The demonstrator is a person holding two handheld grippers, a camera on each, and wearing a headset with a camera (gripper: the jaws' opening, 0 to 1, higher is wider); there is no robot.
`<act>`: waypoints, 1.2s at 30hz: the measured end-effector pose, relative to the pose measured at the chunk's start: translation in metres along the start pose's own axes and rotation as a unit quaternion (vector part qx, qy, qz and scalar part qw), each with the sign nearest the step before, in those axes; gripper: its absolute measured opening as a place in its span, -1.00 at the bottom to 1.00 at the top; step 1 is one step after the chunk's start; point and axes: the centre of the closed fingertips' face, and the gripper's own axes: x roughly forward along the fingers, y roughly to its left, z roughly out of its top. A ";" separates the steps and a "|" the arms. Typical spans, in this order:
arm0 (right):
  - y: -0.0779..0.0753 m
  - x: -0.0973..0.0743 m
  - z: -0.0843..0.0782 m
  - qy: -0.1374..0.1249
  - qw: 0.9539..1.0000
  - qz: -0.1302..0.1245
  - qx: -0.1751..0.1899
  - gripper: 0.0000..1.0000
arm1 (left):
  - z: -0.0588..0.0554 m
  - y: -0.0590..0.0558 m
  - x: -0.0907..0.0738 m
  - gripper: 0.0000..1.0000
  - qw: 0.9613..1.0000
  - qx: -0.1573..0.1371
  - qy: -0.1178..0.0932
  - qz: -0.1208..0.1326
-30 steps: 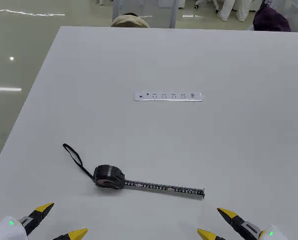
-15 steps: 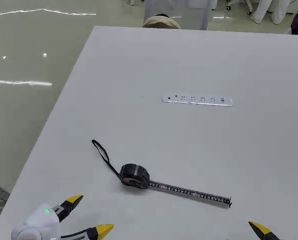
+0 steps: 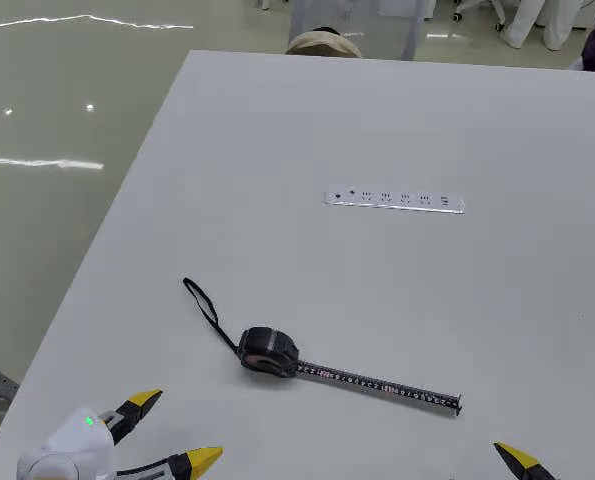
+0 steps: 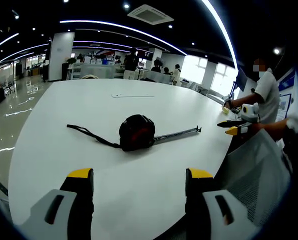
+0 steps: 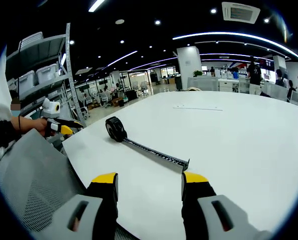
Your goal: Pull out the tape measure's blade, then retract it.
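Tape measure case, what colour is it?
The tape measure case is black with a dark reddish side face, clearest in the left gripper view.

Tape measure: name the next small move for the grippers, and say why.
Probably ease the left gripper forward to the case: the blade already lies extended on the table, untouched, and the case sits straight ahead of the left gripper's open jaws. The right gripper is open too, short of the blade's hook.
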 end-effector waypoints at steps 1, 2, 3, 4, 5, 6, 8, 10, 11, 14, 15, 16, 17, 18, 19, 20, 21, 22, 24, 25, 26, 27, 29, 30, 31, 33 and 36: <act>0.000 0.000 0.000 0.000 1.000 0.000 0.000 0.01 | 0.000 0.000 0.000 0.46 1.000 0.001 0.000 0.000; 0.000 0.000 0.001 -0.001 1.000 0.001 0.000 0.01 | -0.001 0.000 0.000 0.46 1.000 0.001 0.001 0.000; 0.000 0.000 0.001 -0.001 1.000 0.001 0.000 0.01 | -0.001 0.000 0.000 0.46 1.000 0.000 0.001 0.000; 0.001 0.000 0.001 -0.001 1.000 0.001 0.000 0.01 | 0.000 -0.001 0.000 0.46 1.000 0.000 0.001 0.000; 0.001 0.000 0.002 -0.001 1.000 0.001 -0.001 0.01 | 0.000 -0.001 0.000 0.46 1.000 0.000 0.001 0.000; 0.001 0.000 0.002 -0.001 1.000 0.001 -0.001 0.01 | 0.000 -0.001 0.000 0.46 1.000 0.001 0.001 0.000; 0.001 0.000 0.002 -0.001 1.000 0.001 -0.001 0.01 | 0.000 0.000 0.000 0.46 1.000 0.000 0.001 0.000; 0.001 0.000 0.001 -0.001 1.000 0.001 0.000 0.02 | -0.001 0.001 0.000 0.46 1.000 -0.001 0.001 0.000; 0.001 0.001 0.001 -0.001 1.000 0.002 -0.001 0.02 | -0.001 0.001 0.000 0.46 1.000 -0.001 0.001 0.000; 0.002 0.001 0.002 -0.001 1.000 0.002 -0.001 0.02 | -0.001 0.000 0.000 0.46 1.000 0.001 0.002 -0.001; 0.002 0.001 0.002 -0.001 1.000 0.002 0.000 0.02 | -0.001 0.000 0.000 0.46 1.000 0.001 0.002 -0.001; 0.002 0.001 0.002 -0.001 1.000 0.002 -0.001 0.02 | -0.001 0.000 0.000 0.46 1.000 0.001 0.002 0.000; 0.002 0.001 0.002 0.000 1.000 0.003 -0.001 0.02 | -0.001 0.000 0.000 0.46 1.000 0.001 0.002 0.000; 0.002 0.001 0.002 -0.001 1.000 0.003 -0.001 0.02 | -0.001 0.000 0.000 0.46 1.000 0.001 0.001 -0.001; 0.002 0.001 0.001 0.000 1.000 0.003 0.000 0.02 | -0.001 0.000 0.000 0.46 1.000 0.000 0.002 -0.001; 0.002 0.002 0.001 0.001 1.000 0.003 -0.001 0.02 | -0.001 0.000 0.000 0.46 1.000 0.001 0.002 -0.001; 0.002 0.002 0.001 0.001 1.000 0.003 -0.002 0.02 | -0.001 -0.001 0.000 0.46 1.000 0.002 0.002 -0.002; 0.002 0.002 0.001 0.001 1.000 0.003 -0.001 0.02 | -0.001 -0.001 0.000 0.46 1.000 0.002 0.002 -0.002; 0.002 0.002 0.001 0.000 1.000 0.004 -0.001 0.02 | 0.000 -0.002 0.001 0.46 1.000 0.001 0.002 -0.003; 0.002 0.003 0.001 0.001 1.000 0.004 -0.002 0.02 | 0.000 -0.002 0.001 0.46 1.000 0.001 0.002 -0.003; 0.003 0.003 0.001 0.001 1.000 0.005 -0.002 0.02 | 0.000 -0.003 0.001 0.46 1.000 0.002 0.003 -0.003; 0.003 0.004 0.001 0.001 1.000 0.005 -0.002 0.01 | 0.000 -0.003 0.001 0.46 1.000 0.002 0.003 -0.003; 0.002 0.005 0.002 0.000 1.000 0.007 -0.002 0.02 | 0.002 -0.005 0.003 0.46 1.000 0.002 0.003 -0.005; 0.002 0.005 0.003 0.000 1.000 0.008 -0.002 0.02 | 0.003 -0.005 0.003 0.46 1.000 0.003 0.003 -0.005; 0.002 0.006 0.003 0.000 1.000 0.008 -0.003 0.02 | 0.004 -0.006 0.004 0.46 1.000 0.002 0.004 -0.005; 0.002 0.008 0.003 0.001 1.000 0.010 -0.004 0.01 | 0.005 -0.007 0.007 0.46 1.000 -0.002 0.005 -0.006; 0.002 0.011 0.005 0.001 1.000 0.013 -0.006 0.01 | 0.007 -0.011 0.011 0.46 1.000 0.007 0.012 -0.008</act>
